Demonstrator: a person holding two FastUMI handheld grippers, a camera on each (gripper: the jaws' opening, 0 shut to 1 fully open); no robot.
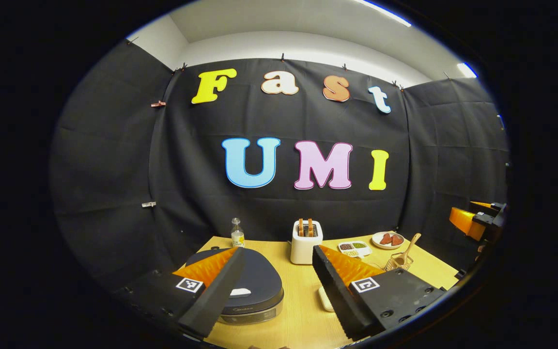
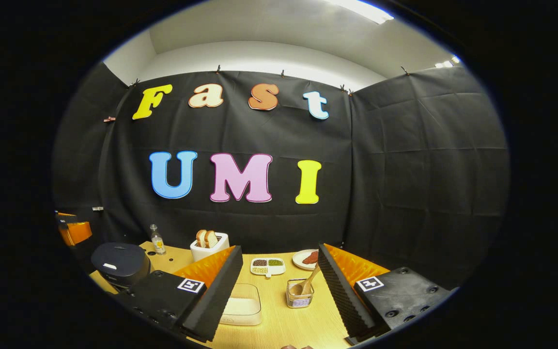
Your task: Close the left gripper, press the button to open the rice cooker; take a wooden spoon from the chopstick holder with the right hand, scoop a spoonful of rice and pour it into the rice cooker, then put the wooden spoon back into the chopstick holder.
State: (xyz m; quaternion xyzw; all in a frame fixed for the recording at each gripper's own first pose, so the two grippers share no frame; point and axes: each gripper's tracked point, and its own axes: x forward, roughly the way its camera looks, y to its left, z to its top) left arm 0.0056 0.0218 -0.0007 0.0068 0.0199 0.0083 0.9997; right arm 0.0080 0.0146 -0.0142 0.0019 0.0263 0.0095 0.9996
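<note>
Both grippers hover above the desk [image 2: 279, 329] with fingers spread wide and nothing between them: the left gripper [image 1: 279, 286] over the shut rice cooker [image 1: 255, 291], the right gripper [image 2: 276, 291] framing bare desk. Between its fingers stand the rice container [image 2: 242, 303], partly hidden, and the chopstick holder [image 2: 300, 295] with the wooden spoon [image 2: 308, 283] leaning inside.

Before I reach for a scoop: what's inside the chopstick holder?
A wooden spoon stands tilted in the wire chopstick holder, its handle leaning up and to the right above the rim. Its bowl sits low in the holder; I can't tell if anything else lies beneath it.
</note>
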